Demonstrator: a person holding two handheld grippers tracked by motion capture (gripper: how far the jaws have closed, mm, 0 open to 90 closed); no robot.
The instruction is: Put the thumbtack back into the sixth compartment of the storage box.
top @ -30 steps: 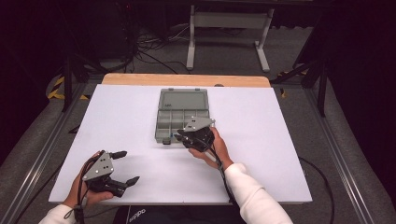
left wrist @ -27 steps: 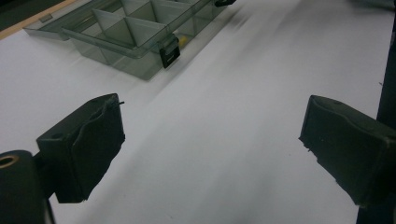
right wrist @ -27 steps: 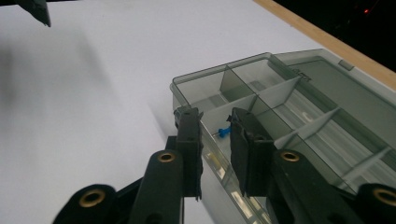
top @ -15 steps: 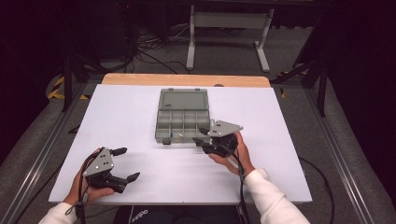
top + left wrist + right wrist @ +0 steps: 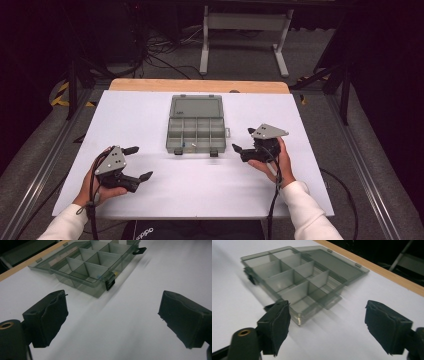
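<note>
A grey see-through compartment box (image 5: 196,131) lies open at the table's centre, its lid (image 5: 196,106) folded back flat. Tiny yellow and blue bits (image 5: 100,277) sit in a front compartment. My left gripper (image 5: 140,162) rests near the front left of the table, open, well short of the box (image 5: 95,265); nothing lies between its jaws (image 5: 113,315). To the right of the box, my right gripper (image 5: 242,140) is held open and empty, pointing at the box's side (image 5: 294,282). Its jaws (image 5: 334,325) stand wide apart.
The white tabletop (image 5: 150,110) ends in a wooden strip (image 5: 200,85) at the far edge. Black latches (image 5: 214,152) stick out from the box's front. Behind the table are a white metal stand (image 5: 245,25) and floor cables (image 5: 160,50).
My right gripper has drawn back from the box's front right corner and moved right, now clear of the box. The left gripper has barely shifted.
</note>
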